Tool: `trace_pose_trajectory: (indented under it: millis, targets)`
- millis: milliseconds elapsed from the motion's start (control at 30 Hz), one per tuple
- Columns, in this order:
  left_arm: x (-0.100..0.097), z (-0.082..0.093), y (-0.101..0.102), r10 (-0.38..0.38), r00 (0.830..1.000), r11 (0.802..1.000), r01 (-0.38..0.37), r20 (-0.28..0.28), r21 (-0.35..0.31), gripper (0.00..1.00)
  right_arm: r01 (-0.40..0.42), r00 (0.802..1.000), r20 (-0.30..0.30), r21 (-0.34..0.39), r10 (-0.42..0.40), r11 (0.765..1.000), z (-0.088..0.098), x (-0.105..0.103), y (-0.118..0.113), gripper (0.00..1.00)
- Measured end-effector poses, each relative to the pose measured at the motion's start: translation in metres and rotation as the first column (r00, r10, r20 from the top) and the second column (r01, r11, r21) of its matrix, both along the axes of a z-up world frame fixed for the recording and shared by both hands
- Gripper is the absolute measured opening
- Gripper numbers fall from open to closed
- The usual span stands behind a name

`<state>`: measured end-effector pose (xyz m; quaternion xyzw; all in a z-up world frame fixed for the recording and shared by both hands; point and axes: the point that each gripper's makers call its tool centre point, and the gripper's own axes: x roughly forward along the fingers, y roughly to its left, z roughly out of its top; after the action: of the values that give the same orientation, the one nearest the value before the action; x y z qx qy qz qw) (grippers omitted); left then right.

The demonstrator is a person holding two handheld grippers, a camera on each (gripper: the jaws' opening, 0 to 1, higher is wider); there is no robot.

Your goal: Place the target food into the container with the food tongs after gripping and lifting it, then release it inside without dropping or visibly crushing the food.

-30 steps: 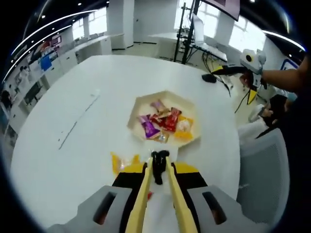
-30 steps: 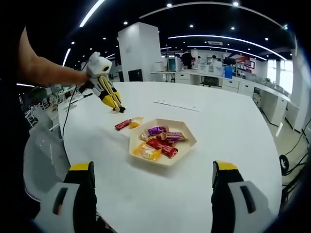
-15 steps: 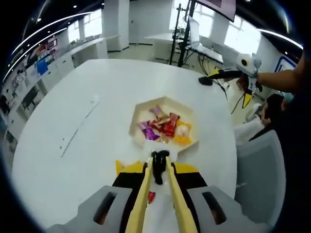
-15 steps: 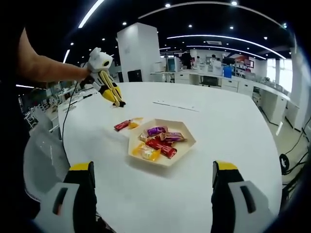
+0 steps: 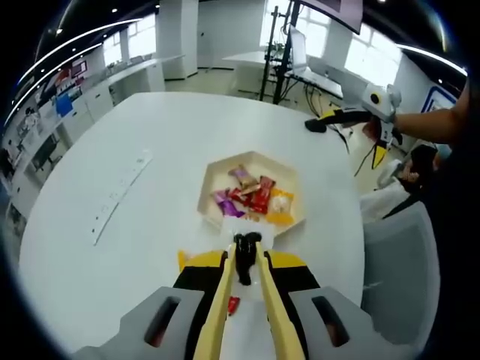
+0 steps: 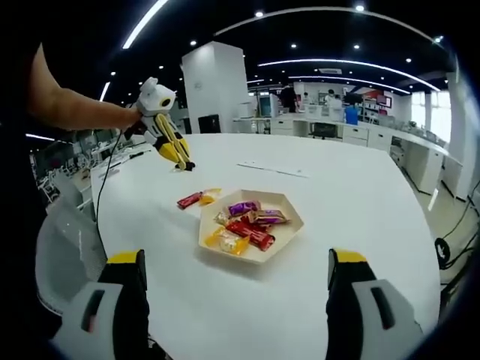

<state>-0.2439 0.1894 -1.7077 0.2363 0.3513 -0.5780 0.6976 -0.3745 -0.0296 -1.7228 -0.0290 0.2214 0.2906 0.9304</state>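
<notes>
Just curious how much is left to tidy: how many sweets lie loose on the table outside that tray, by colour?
Red sweet: 1
Yellow sweet: 1
Total outside the tray: 2

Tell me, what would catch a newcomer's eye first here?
Probably the pale hexagonal tray near the middle of the round white table, heaped with bright purple, red and yellow wrapped snacks. Beside it on the table lie a red snack and a yellow snack. Above those hangs the left gripper, holding yellow tongs closed.
</notes>
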Motion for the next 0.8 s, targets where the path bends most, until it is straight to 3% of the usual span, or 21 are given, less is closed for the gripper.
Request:
trace_pose_trajectory:
  millis: [233,633,800]
  targets:
    - [0.002,0.002,-0.014,0.002,1.000,1.000,-0.002,0.004,-0.010,0.15,0.015,1.000,-0.020,0.025,-0.014,1.000,-0.001,0.001,0.000,0.99]
    - [0.004,0.000,-0.040,-0.012,1.000,1.000,0.012,0.008,-0.016,0.16,0.001,1.000,-0.018,-0.020,-0.001,1.000,-0.009,0.000,-0.006,0.93]
    - [0.001,-0.001,-0.052,-0.021,1.000,1.000,0.021,0.006,-0.014,0.16,0.027,1.000,-0.011,0.015,-0.026,1.000,-0.007,0.004,-0.008,0.99]
